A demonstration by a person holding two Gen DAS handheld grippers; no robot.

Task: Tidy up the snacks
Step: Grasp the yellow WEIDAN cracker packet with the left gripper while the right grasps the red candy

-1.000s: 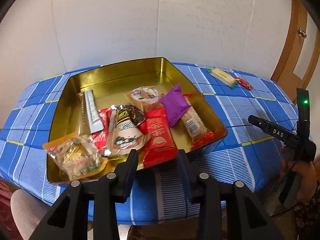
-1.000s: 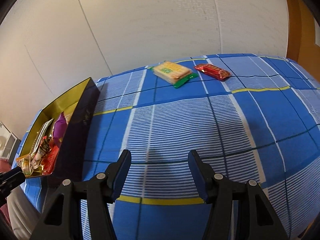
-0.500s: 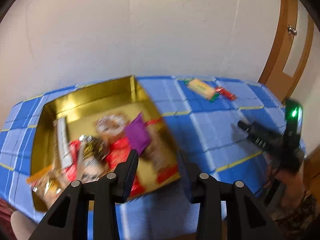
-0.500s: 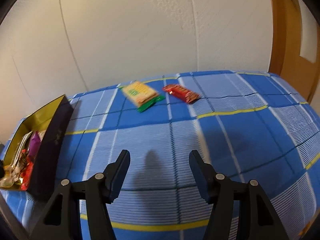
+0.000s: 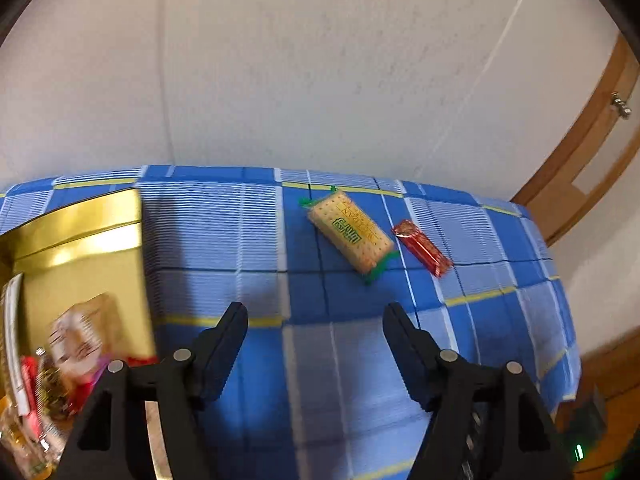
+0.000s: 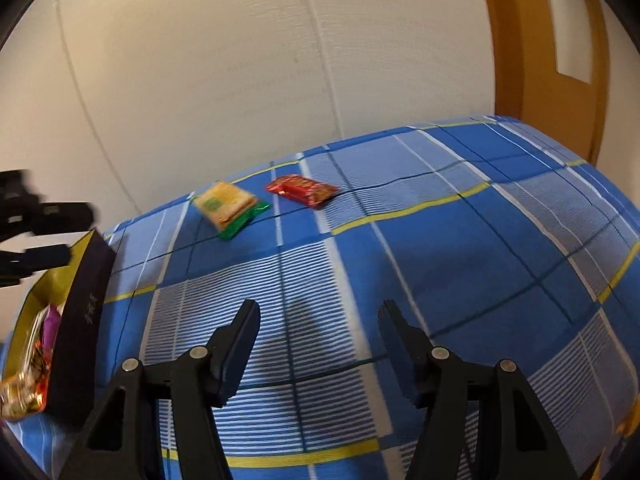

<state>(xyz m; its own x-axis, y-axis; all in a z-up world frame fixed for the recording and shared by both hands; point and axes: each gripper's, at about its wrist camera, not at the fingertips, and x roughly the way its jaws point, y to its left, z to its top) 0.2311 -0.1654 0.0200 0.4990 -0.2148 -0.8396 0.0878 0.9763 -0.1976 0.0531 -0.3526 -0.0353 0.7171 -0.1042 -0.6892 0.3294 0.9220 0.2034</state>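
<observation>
Beyond your left gripper (image 5: pixel 314 316), whose empty jaws have just sprung wide, lies the cracker pack (image 5: pixel 350 236) beside the red bar (image 5: pixel 422 247). The gold tin (image 5: pixel 80 216) has slid to your left edge. Your right gripper (image 6: pixel 318 314) stands open, empty.

tin (image 5: pixel 86 220): glossy gold metal inside, dark matt outside | tablecloth (image 5: pixel 256 240): woven cloth, matt, blue check | cracker pack (image 5: pixel 350 232): clear glossy film | red bar (image 5: pixel 422 248): shiny foil wrapper | gripper fingers (image 6: pixel 240 340): matt black plastic | door (image 6: pixel 548 40): smooth wood | wall (image 5: pixel 320 60): matt, lightly textured

A yellow cracker pack (image 5: pixel 351 235) and red bar (image 5: pixel 422 247) lie flat beside each other, apart from the gold tin (image 5: pixel 80 236).
</observation>
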